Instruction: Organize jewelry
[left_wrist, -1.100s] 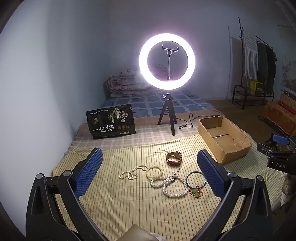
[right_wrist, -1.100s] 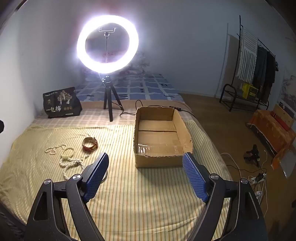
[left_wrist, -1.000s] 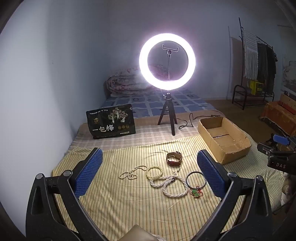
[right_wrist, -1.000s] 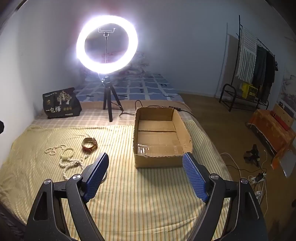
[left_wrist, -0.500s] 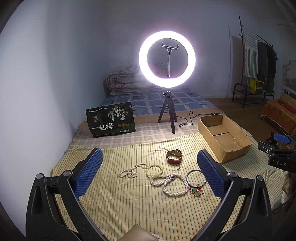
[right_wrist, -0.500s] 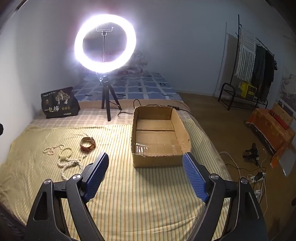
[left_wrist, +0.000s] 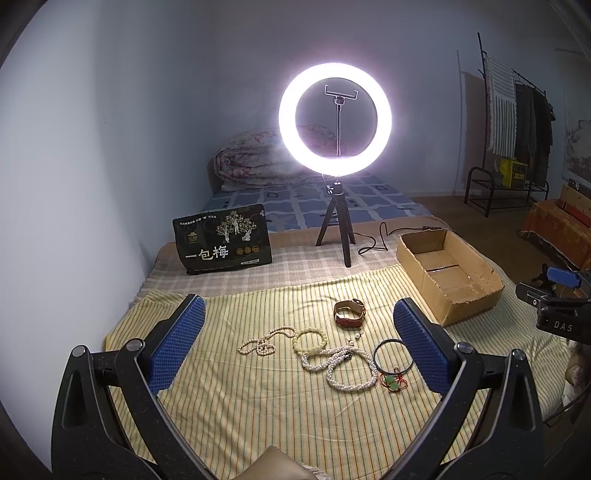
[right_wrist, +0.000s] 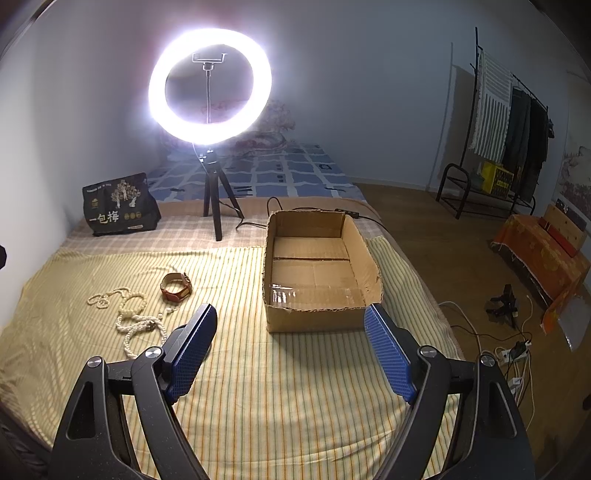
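Two hand-held grippers hang above a bed covered by one yellow striped cloth (left_wrist: 258, 413). The left hand-held gripper (left_wrist: 295, 347) has its two blue-padded fingers spread wide and holds nothing; the right hand-held gripper (right_wrist: 291, 354) is equally wide apart and empty.

The jewelry lies in one loose cluster on the cloth, about midway across the bed and left of the box. From left to right in the left wrist view: one thin pearl strand (left_wrist: 258, 345), one pale bead bracelet (left_wrist: 310, 341), one thick twisted pearl rope (left_wrist: 341, 367) looped in a figure of eight, one brown leather watch (left_wrist: 349, 314) farther toward the head of the bed, two tiny pale pieces (left_wrist: 354, 338) too small to identify, one dark bangle (left_wrist: 392, 356) and one green pendant on red cord (left_wrist: 393, 382) touching the bangle's near side.

One open cardboard box (right_wrist: 317, 325) sits at the bed's right edge, nothing inside it. Beyond the cloth stand one dark printed bag (right_wrist: 120, 205) near the left edge and one lit ring light (right_wrist: 210, 86) on a tripod.
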